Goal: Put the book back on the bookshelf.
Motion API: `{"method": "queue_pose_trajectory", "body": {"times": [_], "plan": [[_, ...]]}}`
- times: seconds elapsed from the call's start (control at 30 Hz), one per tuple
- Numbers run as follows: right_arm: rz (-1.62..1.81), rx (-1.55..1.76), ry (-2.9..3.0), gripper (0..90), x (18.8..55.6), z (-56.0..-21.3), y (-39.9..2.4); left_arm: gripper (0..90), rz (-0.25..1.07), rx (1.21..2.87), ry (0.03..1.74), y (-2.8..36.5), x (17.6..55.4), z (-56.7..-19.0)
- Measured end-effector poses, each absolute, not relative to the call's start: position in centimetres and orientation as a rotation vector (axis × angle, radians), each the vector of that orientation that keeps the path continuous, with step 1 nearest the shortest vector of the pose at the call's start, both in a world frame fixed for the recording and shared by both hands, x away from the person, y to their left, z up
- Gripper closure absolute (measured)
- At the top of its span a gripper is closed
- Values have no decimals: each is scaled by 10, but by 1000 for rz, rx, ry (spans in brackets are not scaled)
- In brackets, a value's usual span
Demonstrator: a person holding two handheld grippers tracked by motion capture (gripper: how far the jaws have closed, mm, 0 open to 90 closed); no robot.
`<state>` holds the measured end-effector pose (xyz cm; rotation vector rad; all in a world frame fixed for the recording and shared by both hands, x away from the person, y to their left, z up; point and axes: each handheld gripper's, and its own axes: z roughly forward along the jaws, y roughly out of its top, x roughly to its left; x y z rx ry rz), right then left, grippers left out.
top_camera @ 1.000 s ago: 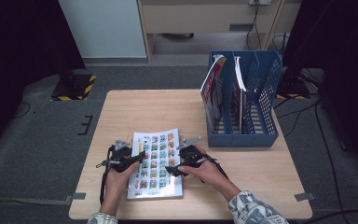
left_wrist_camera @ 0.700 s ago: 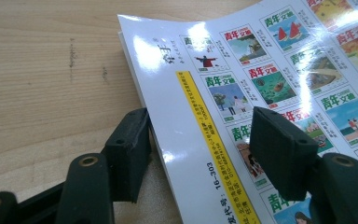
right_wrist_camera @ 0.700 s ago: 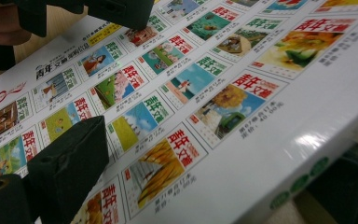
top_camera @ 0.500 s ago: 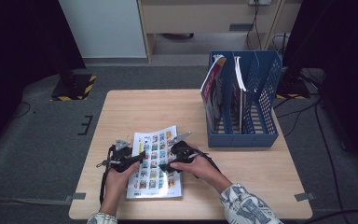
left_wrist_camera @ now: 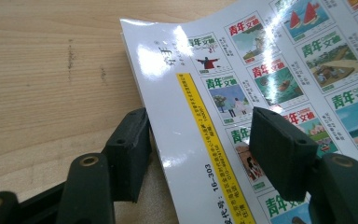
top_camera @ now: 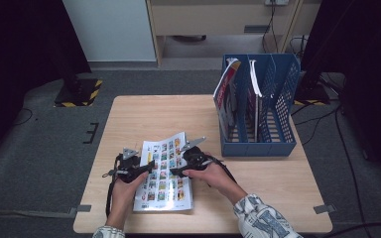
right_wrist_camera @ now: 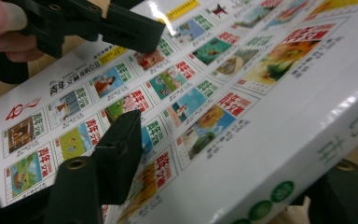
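A thick white book (top_camera: 162, 174) with rows of small colour pictures on its cover lies on the near part of the wooden table (top_camera: 154, 116). My left gripper (top_camera: 148, 168) has its left edge: one jaw sits under the edge and the other on the cover (left_wrist_camera: 205, 112), which curls up at the far end. My right gripper (top_camera: 177, 171) has just been closing on the spine side. Its one jaw presses on the cover (right_wrist_camera: 200, 93) and the other sits under the white spine (right_wrist_camera: 307, 154), which is tilted up off the table.
A blue slotted file rack (top_camera: 284, 114) stands at the table's back right, with a red-and-white magazine (top_camera: 224, 96) and a thin white one (top_camera: 254, 84) upright in it. Bare wood lies behind the book and along the table's left side.
My right gripper has slid left onto the book's spine edge and narrowed its jaws around it, and that edge has risen a little. The left gripper has kept still.
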<state>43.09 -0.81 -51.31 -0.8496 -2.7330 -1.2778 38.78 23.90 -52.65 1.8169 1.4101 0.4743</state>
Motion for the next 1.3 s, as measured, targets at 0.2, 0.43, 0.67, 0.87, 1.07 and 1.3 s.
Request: {"method": "queue_pose_trajectory", "body": {"times": [0.2, 0.43, 0.67, 0.87, 1.07, 1.3], "plan": [[-1252, -853, -2743, 401, 430, -509, -4, 388, 478, 1818, 1416, 238, 388, -526], [-1245, -857, -2739, 421, 432, -510, -5, 390, 479, 1819, 1417, 238, 388, -526], [-1268, -857, -2745, 475, 431, -504, -4, 406, 481, 1822, 1419, 240, 388, -524], [-1290, -850, -2766, 512, 430, -495, -1, 409, 466, 1796, 1424, 243, 387, -522], [-1356, -846, -2789, 572, 430, -482, -4, 383, 446, 1780, 1405, 245, 387, -520], [-1420, -841, -2802, 608, 429, -476, -7, 340, 425, 1754, 1390, 246, 386, -519]]}}
